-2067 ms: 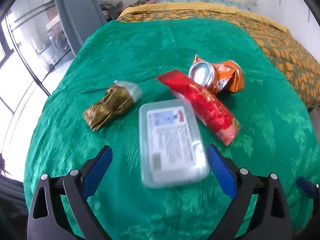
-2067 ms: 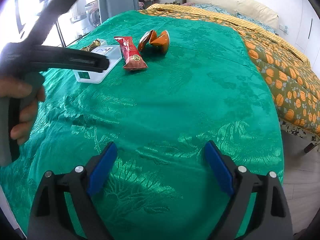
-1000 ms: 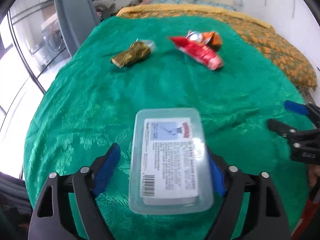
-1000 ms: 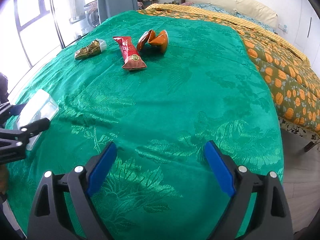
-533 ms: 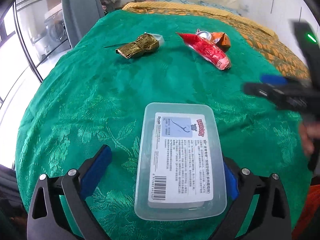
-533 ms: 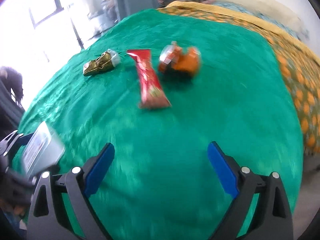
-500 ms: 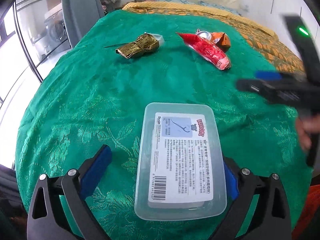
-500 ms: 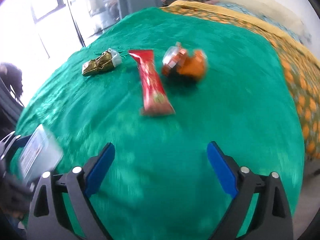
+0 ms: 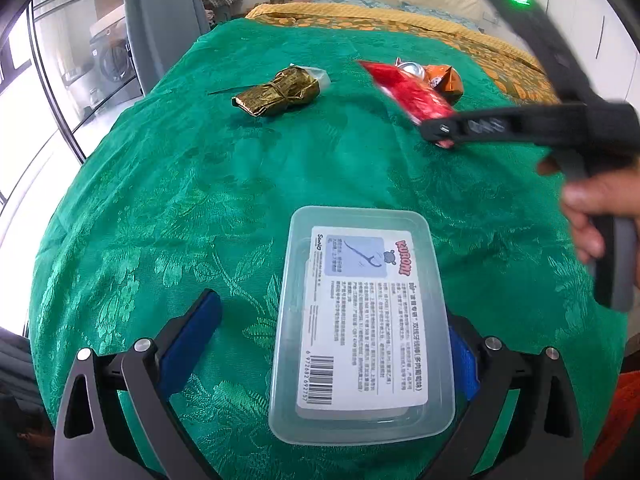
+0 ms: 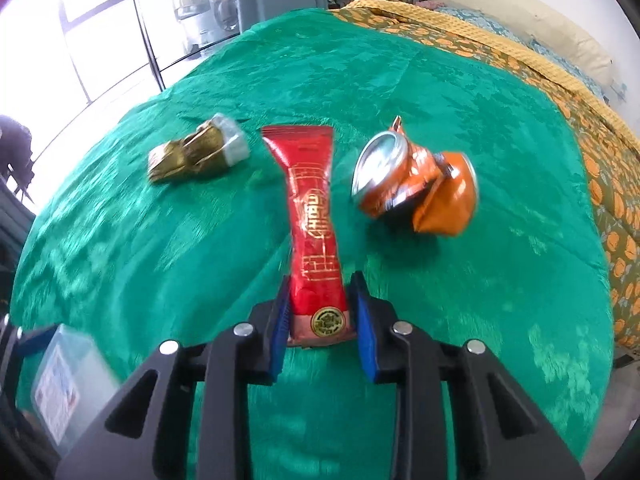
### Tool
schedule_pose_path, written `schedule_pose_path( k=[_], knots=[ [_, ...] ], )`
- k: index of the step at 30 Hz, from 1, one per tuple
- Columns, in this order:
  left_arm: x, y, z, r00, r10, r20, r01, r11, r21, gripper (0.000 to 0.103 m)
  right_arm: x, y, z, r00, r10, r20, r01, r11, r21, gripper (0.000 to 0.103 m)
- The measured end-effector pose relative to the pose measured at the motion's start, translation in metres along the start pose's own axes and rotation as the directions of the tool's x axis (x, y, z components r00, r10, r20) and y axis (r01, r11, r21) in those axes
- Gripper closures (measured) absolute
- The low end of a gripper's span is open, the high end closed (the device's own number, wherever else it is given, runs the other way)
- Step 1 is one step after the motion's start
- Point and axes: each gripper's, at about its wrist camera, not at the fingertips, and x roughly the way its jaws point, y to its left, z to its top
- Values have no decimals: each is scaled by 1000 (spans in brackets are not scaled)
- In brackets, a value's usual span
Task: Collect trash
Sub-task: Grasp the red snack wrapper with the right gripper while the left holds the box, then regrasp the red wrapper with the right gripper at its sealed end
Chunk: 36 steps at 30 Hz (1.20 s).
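A clear plastic box (image 9: 362, 320) with a printed label lies on the green bedspread between the fingers of my left gripper (image 9: 336, 344), which is open around it with a gap at the left finger. My right gripper (image 10: 320, 320) is shut on the near end of a red snack wrapper (image 10: 314, 220); it also shows in the left wrist view (image 9: 412, 92) with the right gripper (image 9: 440, 132) over its end. A crushed orange can (image 10: 416, 188) lies right of the wrapper. A gold foil wrapper (image 10: 196, 154) lies to the left.
The green bedspread (image 9: 200, 184) covers the bed, with an orange-patterned quilt (image 10: 580, 120) and pillows beyond. A window and grey curtain (image 9: 156, 12) stand at the left. The bed edge drops off at left and right.
My right gripper has moved forward to the red wrapper and closed on its near end. My left gripper has stayed open around the plastic box.
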Motion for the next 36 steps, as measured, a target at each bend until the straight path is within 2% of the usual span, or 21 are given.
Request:
schedule_pose_path(
  k=[7,10,14,15,17,18,19,20,28,36],
  knots=[
    [0,0,0,1000,2,0,-2,1000,1,7,-61,-21,-55,997,72,11,-73,991,114,75],
    [1,0,0,1000,4,0,-4,1000,3,7,-85,-26,-86,998,62,-9,-60,987,148,75],
    [1,0,0,1000,5,0,-5,1000,3,7,-89,-14,-121,999,34,-13,-32,990,139,75],
    [1,0,0,1000,5,0,-5,1000,3,7,-85,-11,-123,1000,24,-9,-23,991,132,75],
    [1,1,0,1000,6,0,-6,1000,3,7,-79,-4,-125,1000,5,8,-6,992,129,67],
    [1,1,0,1000,5,0,-5,1000,3,7,-79,-2,-125,1000,0,23,-3,993,122,61],
    [1,1,0,1000,5,0,-5,1000,3,7,-77,0,-125,999,-5,35,1,994,110,45],
    [1,1,0,1000,5,0,-5,1000,3,7,-74,2,-123,999,-14,46,9,995,100,41],
    [1,1,0,1000,5,0,-5,1000,4,6,-60,6,-117,997,-49,63,44,996,76,31],
    [1,1,0,1000,5,0,-5,1000,4,6,-58,6,-116,997,-50,67,45,996,75,29]
  ],
)
